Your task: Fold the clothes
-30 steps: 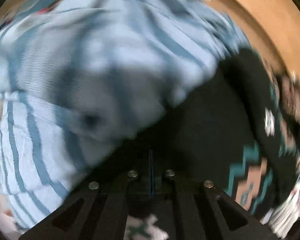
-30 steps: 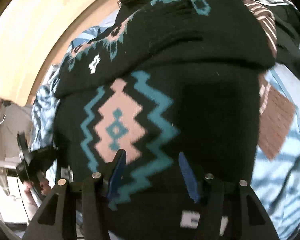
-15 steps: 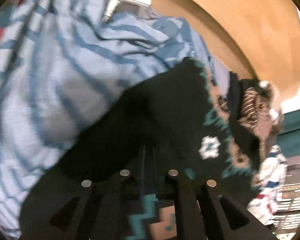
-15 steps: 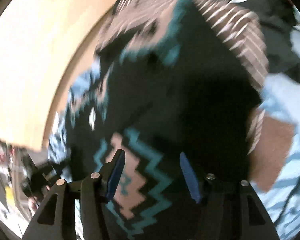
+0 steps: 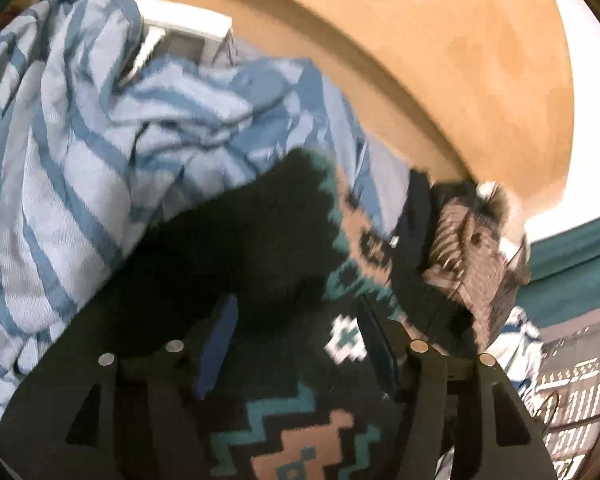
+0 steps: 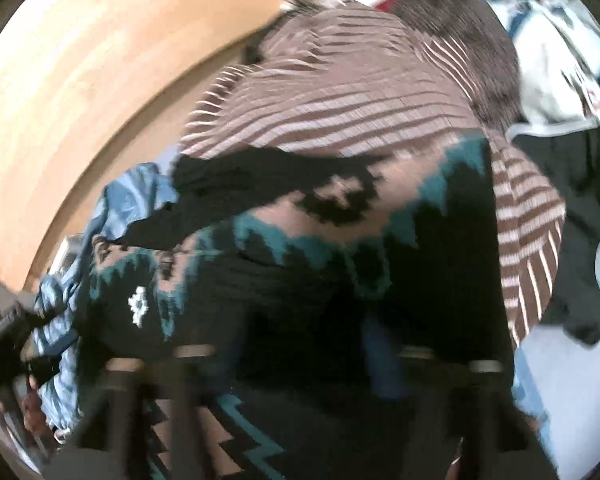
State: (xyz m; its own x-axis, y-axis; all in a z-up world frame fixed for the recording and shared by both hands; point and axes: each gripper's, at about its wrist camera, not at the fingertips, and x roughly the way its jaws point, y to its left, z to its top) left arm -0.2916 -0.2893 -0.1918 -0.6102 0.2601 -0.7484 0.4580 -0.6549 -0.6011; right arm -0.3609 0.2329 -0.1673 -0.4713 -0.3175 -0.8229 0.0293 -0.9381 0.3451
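Tan wall [image 5: 440, 60] curves behind a bed heaped with laundry; blue striped bedding [image 5: 60, 152] bunches on the left side. Black patterned sweater [image 5: 260, 248] with teal and tan zigzags lies rumpled across the bedding, right under both tools, partly over a brown striped garment [image 6: 340, 92]. Left gripper [image 5: 300, 344] jaws spread, blue pads apart, sweater knit between and beneath them but not pinched. Right gripper [image 6: 300, 356] blurred and dark; jaws look apart, nothing clearly pinched. Risks: closing now could catch bedding or the striped garment along with the sweater, since layers overlap. Thick knit may bunch, so a fold goes crooked. Motion blur suggests fast movement, and a shallow pinch could slip off.
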